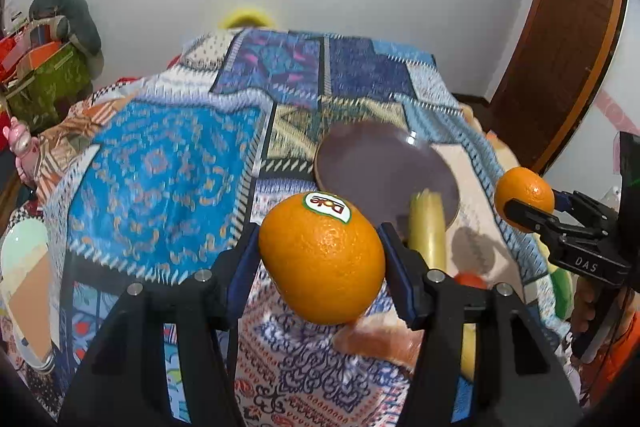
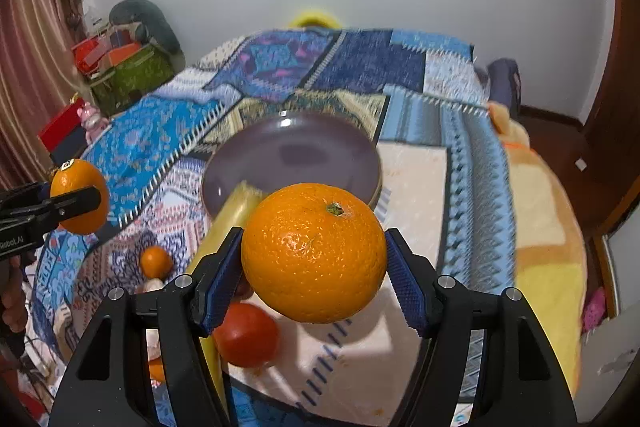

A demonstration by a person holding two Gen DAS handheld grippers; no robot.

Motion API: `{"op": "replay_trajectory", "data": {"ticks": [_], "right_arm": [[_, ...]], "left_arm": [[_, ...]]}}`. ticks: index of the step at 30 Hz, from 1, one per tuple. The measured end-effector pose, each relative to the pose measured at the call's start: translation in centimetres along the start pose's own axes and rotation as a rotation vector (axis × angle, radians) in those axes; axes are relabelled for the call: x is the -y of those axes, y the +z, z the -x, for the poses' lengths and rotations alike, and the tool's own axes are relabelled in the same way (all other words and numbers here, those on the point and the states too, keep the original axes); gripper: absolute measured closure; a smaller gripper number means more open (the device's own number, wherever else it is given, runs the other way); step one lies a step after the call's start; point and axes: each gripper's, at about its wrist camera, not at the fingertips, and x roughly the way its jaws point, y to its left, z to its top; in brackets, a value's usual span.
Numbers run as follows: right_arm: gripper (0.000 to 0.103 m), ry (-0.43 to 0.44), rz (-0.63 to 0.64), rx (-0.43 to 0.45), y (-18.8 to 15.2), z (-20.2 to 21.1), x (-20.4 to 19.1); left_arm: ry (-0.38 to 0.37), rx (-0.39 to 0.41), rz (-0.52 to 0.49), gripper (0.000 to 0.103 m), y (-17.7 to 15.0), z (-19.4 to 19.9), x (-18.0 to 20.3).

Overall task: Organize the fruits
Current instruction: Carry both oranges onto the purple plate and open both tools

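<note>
Gripping an orange each, left fingers [image 1: 322, 259] and right fingers [image 2: 314, 255]; banana [image 2: 236, 211] half-hidden, blurred.

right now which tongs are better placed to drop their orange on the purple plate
Right. The right tongs hold their orange just in front of the purple plate; the left tongs, gripping the Dole orange, sit off to its left.

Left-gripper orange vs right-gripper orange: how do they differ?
The left gripper's orange carries a Dole sticker on top; the right gripper's orange shows no sticker, only its green stem end. The left gripper's orange looks slightly elongated, the right gripper's rounder. Shared: both are orange, clamped between blue pads and held above the bedspread near the purple plate.
</note>
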Motion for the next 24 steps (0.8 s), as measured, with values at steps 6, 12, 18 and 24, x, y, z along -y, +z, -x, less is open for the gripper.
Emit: {"op": "replay_trajectory", "data": {"ticks": [6, 12, 18, 24], "right_arm": [[0.037, -0.014, -0.013, 0.053, 1.9, 0.9, 0.7], [0.037, -0.038, 0.004, 0.101, 3.7, 0.9, 0.9], [0.037, -0.044, 0.021, 0.13, 5.3, -0.3, 1.0], [0.037, -0.045, 0.031, 0.125, 6.0, -2.2, 1.2]], "left_arm": [[-0.009, 0.05, -0.013, 0.045, 2.5, 0.3, 0.9], [-0.023, 0.078, -0.01, 0.045, 4.8, -1.1, 1.8], [-0.023, 0.064, -0.016, 0.045, 6.6, -4.0, 2.5], [-0.009, 0.036, -0.015, 0.045, 7.5, -7.1, 2.7]]}}
